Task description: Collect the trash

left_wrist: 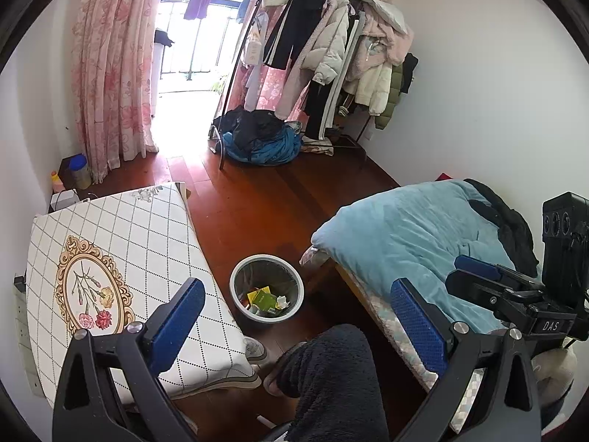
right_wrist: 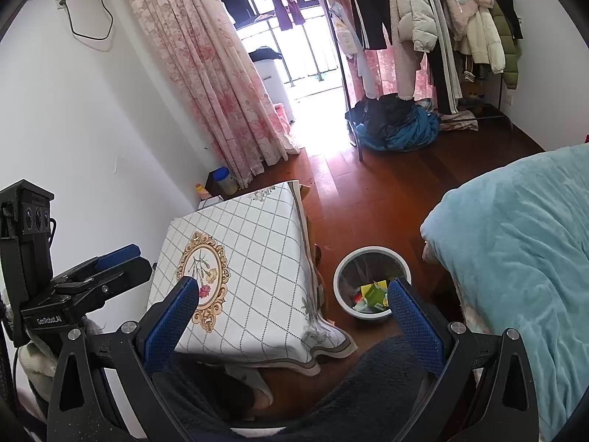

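A round white-rimmed trash bin [left_wrist: 267, 287] stands on the wooden floor between the table and the bed; it holds green and yellow wrappers [left_wrist: 265, 299] and crumpled paper. It also shows in the right wrist view [right_wrist: 371, 283]. My left gripper [left_wrist: 298, 305] is open and empty, held high above the bin and the person's knee. My right gripper [right_wrist: 294, 300] is open and empty, above the table edge and bin. The right gripper's body shows at the right of the left wrist view [left_wrist: 515, 287]; the left gripper's body shows at the left of the right wrist view [right_wrist: 73, 280].
A small table with a white checked floral cloth [left_wrist: 121, 258] stands left of the bin. A bed with a light blue blanket [left_wrist: 412, 232] is on the right. A clothes rack [left_wrist: 331, 55] and a pile of clothes [left_wrist: 261, 136] stand at the back. The person's dark-trousered knee [left_wrist: 331, 379] is in the foreground.
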